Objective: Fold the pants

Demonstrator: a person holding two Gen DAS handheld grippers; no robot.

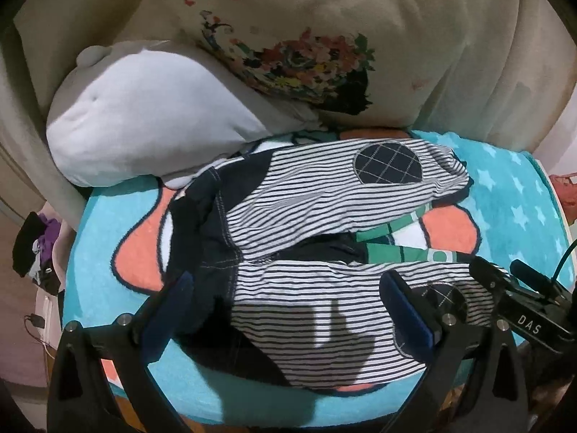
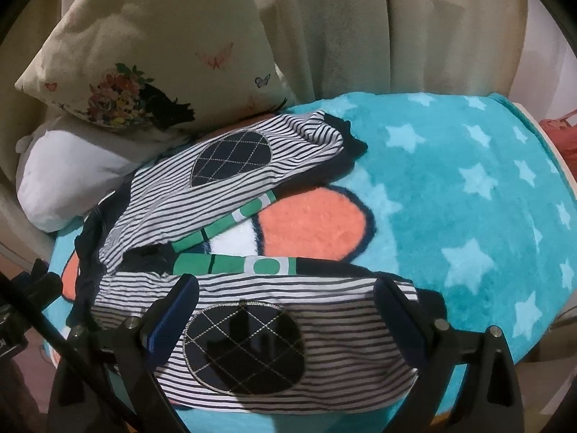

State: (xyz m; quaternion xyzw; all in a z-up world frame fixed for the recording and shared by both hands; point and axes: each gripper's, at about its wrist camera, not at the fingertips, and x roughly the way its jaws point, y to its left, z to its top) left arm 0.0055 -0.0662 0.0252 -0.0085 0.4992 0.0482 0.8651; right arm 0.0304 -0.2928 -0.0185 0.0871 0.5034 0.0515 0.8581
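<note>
Striped navy-and-white cotton pants (image 1: 324, 223) lie leg-lengthwise across both grippers. Your right gripper (image 2: 288, 310) straddles the near knee patch (image 2: 243, 346), your left gripper (image 1: 288, 299) sits toward the waistband from that patch; both fingers wide, holding nothing.

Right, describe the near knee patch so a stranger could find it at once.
Start at the turquoise star blanket, where the striped pants lie spread. Take the leg nearest the camera, between the right tool fingers. Its navy quilted oval patch is the nearer of two.

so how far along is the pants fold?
Done: the striped pants lie spread on the teal star blanket, legs apart in a V. In hand: nothing gripped; the left claw is open over the near leg's top, the right claw open over its knee patch. Left: every fold, none visible yet.
</note>
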